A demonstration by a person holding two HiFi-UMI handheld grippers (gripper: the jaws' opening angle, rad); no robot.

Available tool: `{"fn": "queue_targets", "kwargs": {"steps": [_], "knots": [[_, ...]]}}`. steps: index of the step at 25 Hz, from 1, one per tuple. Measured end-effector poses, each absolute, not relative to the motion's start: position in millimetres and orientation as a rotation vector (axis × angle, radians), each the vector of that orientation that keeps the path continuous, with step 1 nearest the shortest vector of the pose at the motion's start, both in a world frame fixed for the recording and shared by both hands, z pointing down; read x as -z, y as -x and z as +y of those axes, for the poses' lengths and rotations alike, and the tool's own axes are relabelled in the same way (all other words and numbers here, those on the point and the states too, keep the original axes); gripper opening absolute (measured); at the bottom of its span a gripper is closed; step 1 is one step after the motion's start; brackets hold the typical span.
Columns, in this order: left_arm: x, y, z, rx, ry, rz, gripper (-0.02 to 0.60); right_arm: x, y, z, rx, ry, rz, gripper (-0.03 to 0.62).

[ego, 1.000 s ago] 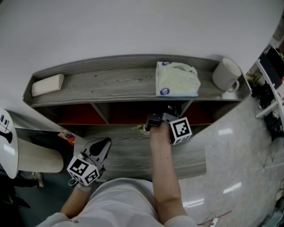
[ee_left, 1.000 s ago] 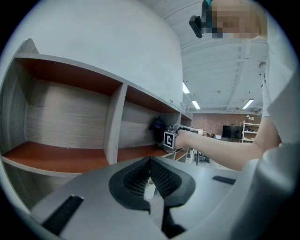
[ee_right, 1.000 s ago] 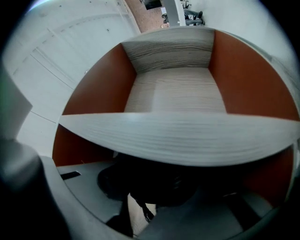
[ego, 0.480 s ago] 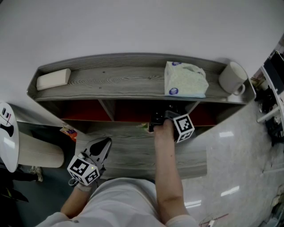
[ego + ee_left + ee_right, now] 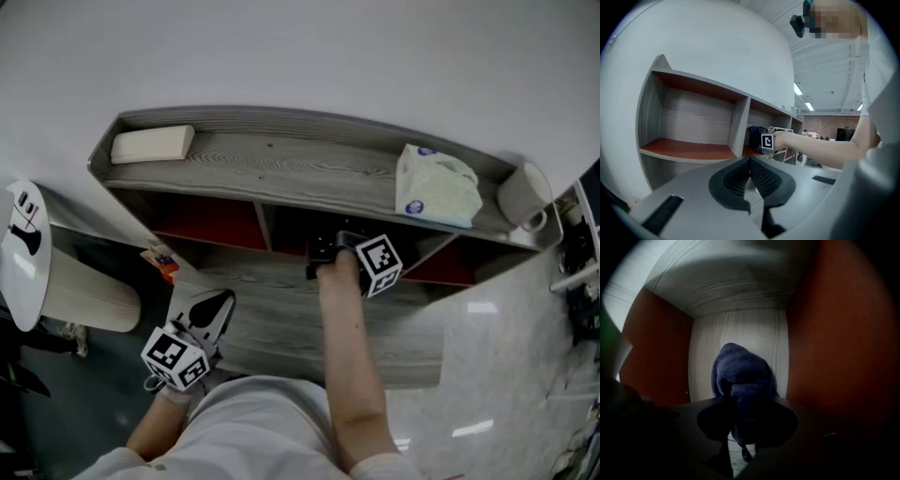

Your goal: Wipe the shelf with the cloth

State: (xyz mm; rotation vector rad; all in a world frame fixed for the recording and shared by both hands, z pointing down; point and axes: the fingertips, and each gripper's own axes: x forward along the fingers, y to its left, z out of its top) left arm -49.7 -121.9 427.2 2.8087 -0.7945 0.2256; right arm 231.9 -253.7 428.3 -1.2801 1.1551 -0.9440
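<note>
The shelf [image 5: 281,169] is grey wood with red-lined compartments [image 5: 693,150]. My right gripper [image 5: 323,255] reaches into the middle compartment, below the top board. It is shut on a dark blue cloth [image 5: 740,380], which bulges out ahead of the right gripper [image 5: 740,430] toward the pale back panel [image 5: 740,329]. From the left gripper view the cloth [image 5: 756,135] shows as a dark lump in front of the right gripper's marker cube [image 5: 767,141]. My left gripper [image 5: 214,314] hangs low in front of the shelf, and its jaws meet with nothing between them, as the left gripper [image 5: 750,161] view shows.
On the shelf's top board lie a pale block [image 5: 152,143] at the left, a tissue pack [image 5: 436,186] and a white mug [image 5: 525,195] at the right. A grey ledge [image 5: 281,314] juts out below the compartments. A white round stand [image 5: 37,272] is at the far left.
The right gripper has slid the cloth leftward inside the middle compartment. The head view has swung, so the shelf now sits tilted and further right. The left gripper has not moved.
</note>
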Motion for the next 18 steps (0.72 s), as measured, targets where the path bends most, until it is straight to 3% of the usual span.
{"fn": "queue_targets", "kwargs": {"steps": [18], "knots": [[-430, 93, -121, -0.227, -2.739, -0.965, 0.015, -423, -132, -300, 1.069, 1.163, 1.418, 0.103]]}}
